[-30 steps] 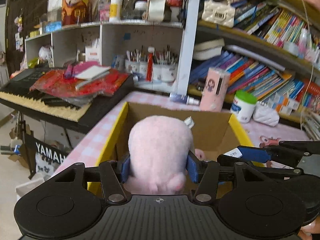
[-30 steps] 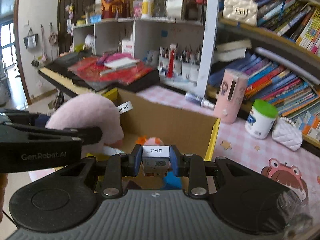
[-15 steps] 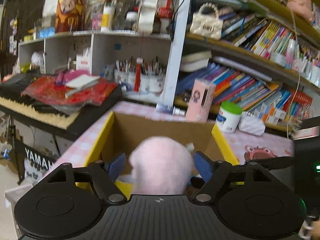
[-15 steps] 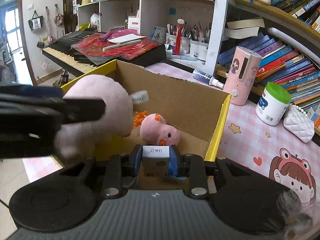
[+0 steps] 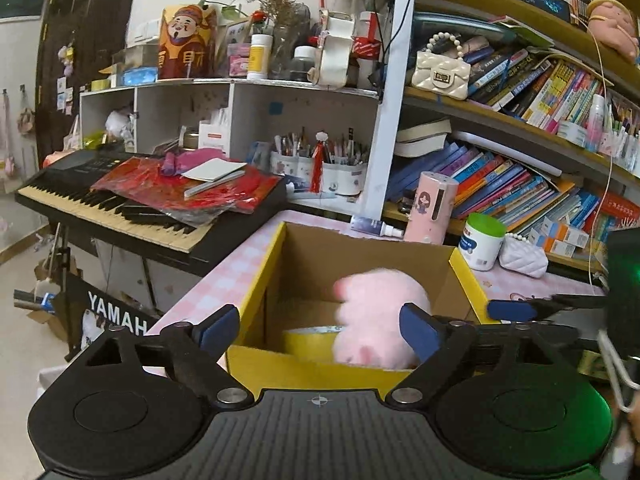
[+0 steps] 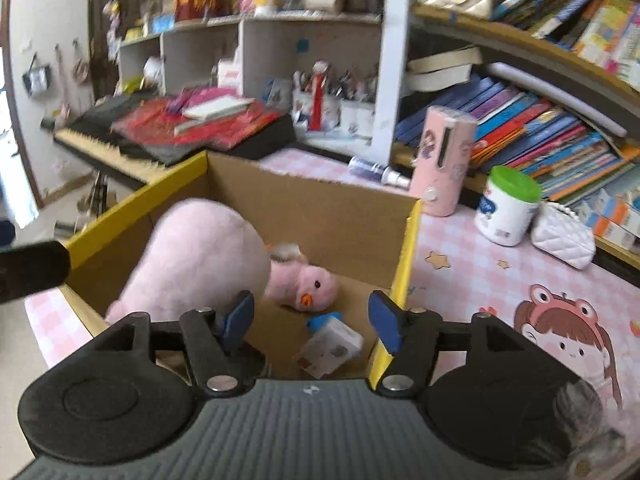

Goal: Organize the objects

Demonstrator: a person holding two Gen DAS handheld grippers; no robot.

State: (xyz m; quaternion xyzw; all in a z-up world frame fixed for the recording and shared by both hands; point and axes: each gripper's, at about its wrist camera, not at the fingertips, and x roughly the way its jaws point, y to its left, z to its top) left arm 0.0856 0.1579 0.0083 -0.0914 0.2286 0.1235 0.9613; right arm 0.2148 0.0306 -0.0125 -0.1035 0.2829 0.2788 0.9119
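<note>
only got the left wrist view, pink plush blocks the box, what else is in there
Observer: A small pink duck plush lies on the box floor, past the big pink plush.
Operator: did the right gripper let go of its item
Observer: Yes, the right gripper has just been opening; the small white box sits tilted below it inside the cardboard box.
Operator: touching the duck?
Observer: No, apart.

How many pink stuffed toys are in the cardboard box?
2: a big pink plush by the box's left wall, and a small pink duck plush on the floor beside it. More may hide underneath.
</note>
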